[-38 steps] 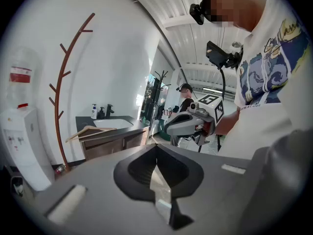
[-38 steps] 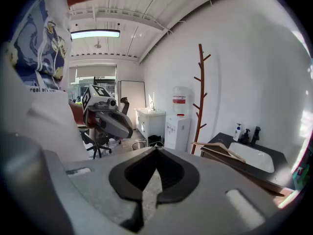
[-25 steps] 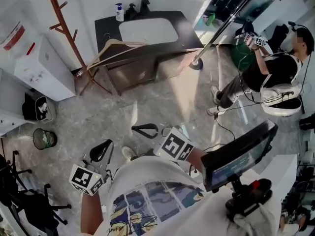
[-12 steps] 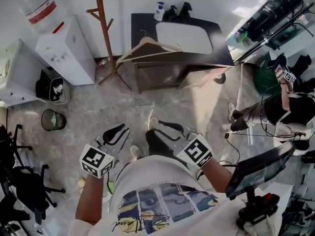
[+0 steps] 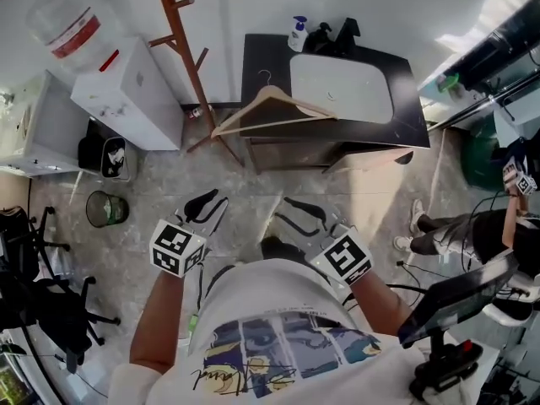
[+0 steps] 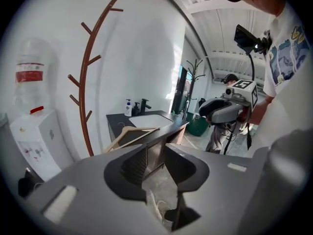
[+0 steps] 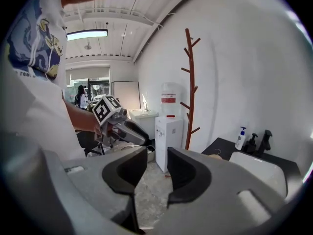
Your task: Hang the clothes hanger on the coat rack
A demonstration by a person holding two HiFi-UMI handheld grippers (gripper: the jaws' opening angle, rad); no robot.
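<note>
Countertop (image 5: 261, 57) hanger (image 5: 270, 112) lies beyond empty, opening hand-held grippers (image 5: 207, 205) (image 5: 299, 215).

The hanger (image 5: 272, 95) is pale wood, the coat rack (image 5: 179, 32) reddish-brown.

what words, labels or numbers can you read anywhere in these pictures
Nothing here reads clearly.
Red label on the water bottle: too blurred to read.
Script line under the print on the shirt: blurred, not legible.
Label on the pump bottle: too small to read.
</note>
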